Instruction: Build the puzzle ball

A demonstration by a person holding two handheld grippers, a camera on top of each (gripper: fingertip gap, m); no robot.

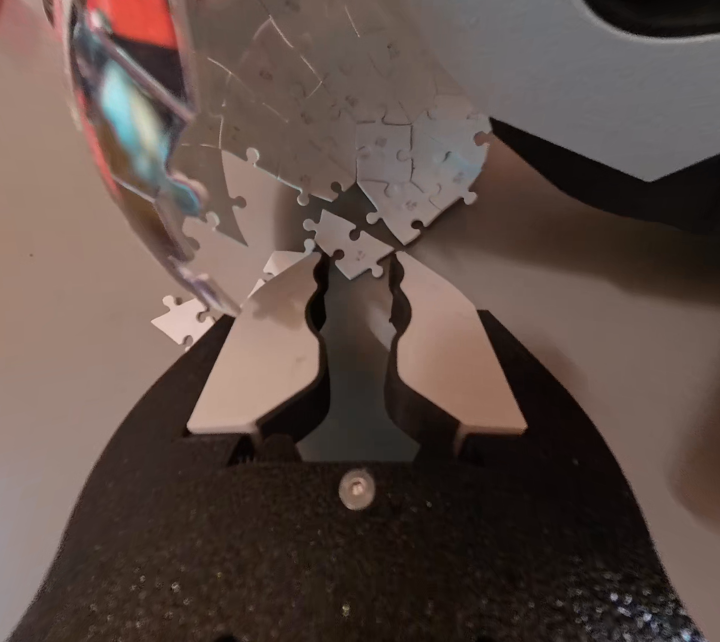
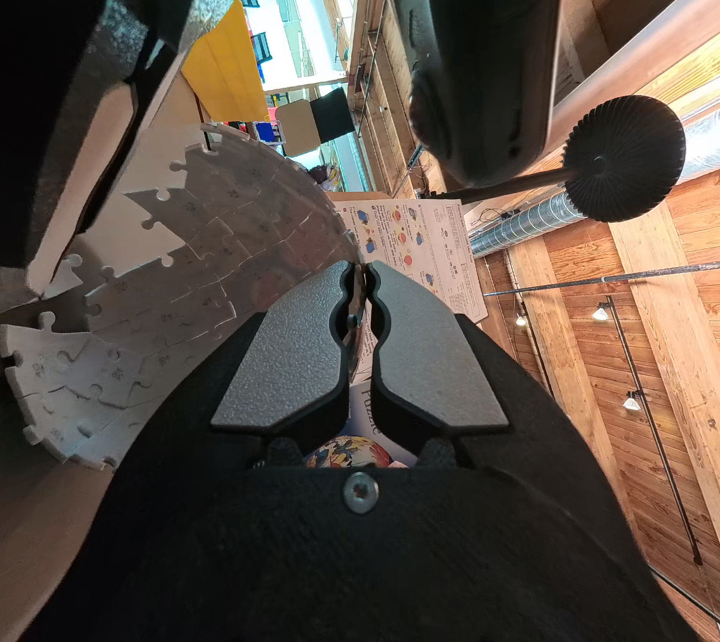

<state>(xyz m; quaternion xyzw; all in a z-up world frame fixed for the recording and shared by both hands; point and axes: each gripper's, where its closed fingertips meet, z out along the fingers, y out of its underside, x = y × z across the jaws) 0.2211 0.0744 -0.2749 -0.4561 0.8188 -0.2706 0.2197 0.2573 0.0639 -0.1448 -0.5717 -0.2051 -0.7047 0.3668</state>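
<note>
The partly built puzzle ball (image 1: 311,78) is an open shell. Its grey numbered inside faces me, and its red, black and blue outside shows at the left. My left gripper (image 1: 358,261) holds a single grey puzzle piece (image 1: 350,245) between its fingertips, just below the shell's jagged open edge. My right gripper (image 2: 364,272) is shut on the rim of the shell (image 2: 218,253), which it holds in the air. The right gripper's white finger (image 1: 584,97) fills the top right of the left wrist view. The left gripper (image 2: 97,163) shows at the upper left of the right wrist view.
Loose grey pieces (image 1: 179,319) lie on the beige table (image 1: 58,272) left of my left fingers. An instruction sheet (image 2: 424,245) and the puzzle box (image 2: 346,455) lie behind the right gripper. A black round fixture on a rod (image 2: 623,159) is at the right. The grippers' ends are close to 12 centimetres from one another.
</note>
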